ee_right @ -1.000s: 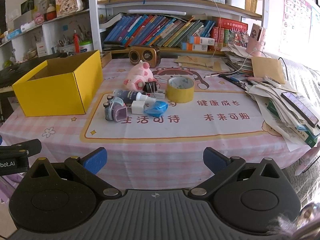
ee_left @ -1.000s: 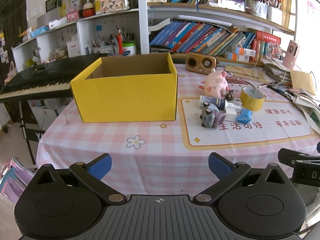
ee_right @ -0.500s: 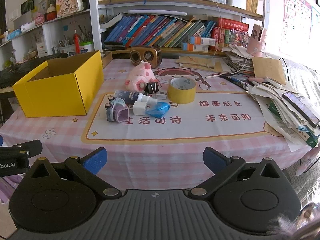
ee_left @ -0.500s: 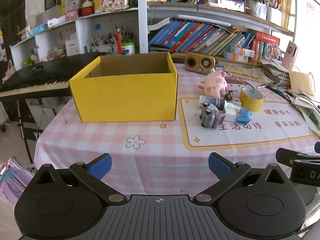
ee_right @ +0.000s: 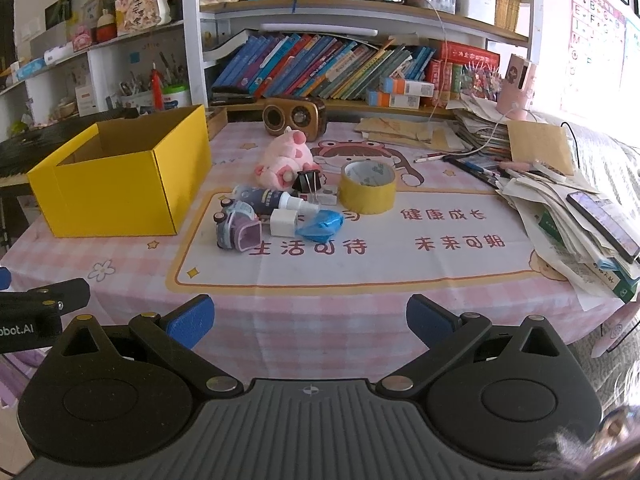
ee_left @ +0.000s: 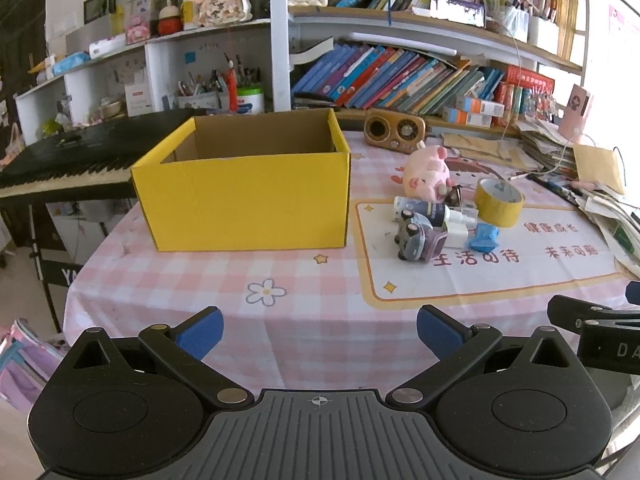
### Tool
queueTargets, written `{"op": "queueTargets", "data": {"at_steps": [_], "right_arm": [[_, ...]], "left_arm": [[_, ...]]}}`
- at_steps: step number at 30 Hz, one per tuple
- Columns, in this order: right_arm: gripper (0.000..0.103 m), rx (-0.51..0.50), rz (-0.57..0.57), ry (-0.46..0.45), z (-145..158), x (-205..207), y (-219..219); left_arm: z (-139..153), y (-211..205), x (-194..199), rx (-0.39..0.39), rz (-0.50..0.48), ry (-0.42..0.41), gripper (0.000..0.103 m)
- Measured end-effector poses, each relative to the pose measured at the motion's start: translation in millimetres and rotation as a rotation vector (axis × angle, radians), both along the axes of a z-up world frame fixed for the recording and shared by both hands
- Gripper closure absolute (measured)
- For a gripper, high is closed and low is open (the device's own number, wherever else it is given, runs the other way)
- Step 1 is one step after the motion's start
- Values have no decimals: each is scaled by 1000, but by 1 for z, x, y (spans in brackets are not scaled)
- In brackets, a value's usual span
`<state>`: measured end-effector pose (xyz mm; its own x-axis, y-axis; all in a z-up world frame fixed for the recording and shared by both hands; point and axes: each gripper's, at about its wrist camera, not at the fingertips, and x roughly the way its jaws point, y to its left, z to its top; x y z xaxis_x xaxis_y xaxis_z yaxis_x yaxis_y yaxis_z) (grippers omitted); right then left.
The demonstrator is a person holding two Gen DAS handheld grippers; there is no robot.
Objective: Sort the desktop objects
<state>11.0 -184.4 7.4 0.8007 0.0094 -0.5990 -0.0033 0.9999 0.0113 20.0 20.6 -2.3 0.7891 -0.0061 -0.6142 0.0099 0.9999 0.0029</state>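
An open yellow cardboard box (ee_left: 244, 196) (ee_right: 116, 184) stands on the left of the pink checked tablecloth. Right of it lies a cluster: a pink plush pig (ee_right: 282, 158) (ee_left: 424, 172), a roll of yellow tape (ee_right: 367, 187) (ee_left: 498, 202), a spray bottle (ee_right: 266, 199), a purple toy car (ee_right: 236, 230) (ee_left: 418, 238), a white cube (ee_right: 283, 222), a blue wrapper (ee_right: 322, 229) and a black binder clip (ee_right: 307, 181). My left gripper (ee_left: 318, 330) and right gripper (ee_right: 310, 318) both hang open over the table's near edge, holding nothing.
A brown retro speaker (ee_right: 294, 116) sits at the back. Loose papers and a phone (ee_right: 600, 216) pile up at the right edge. Bookshelves (ee_right: 340, 68) rise behind the table, and a black keyboard piano (ee_left: 68, 156) stands to the left.
Both grippers have edged slightly forward towards the table. Nothing on the table has moved and both stay open.
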Motion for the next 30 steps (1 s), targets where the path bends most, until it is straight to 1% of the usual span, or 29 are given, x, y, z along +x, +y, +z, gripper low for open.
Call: {"op": "queueTargets", "data": {"at_steps": [12, 16, 23, 30], "right_arm": [[0, 0, 11, 0, -1, 8, -5], [0, 0, 29, 5, -2, 17, -8], [0, -3, 56, 28, -4, 37, -14], [0, -2, 90, 54, -8, 62, -26]], "left_arm": [[-2, -9, 14, -9, -2, 7, 0], [-4, -14, 21, -2, 10, 16, 0], [-6, -21, 34, -22, 7, 32, 0], [-11, -38, 54, -18, 13, 58, 0]]}}
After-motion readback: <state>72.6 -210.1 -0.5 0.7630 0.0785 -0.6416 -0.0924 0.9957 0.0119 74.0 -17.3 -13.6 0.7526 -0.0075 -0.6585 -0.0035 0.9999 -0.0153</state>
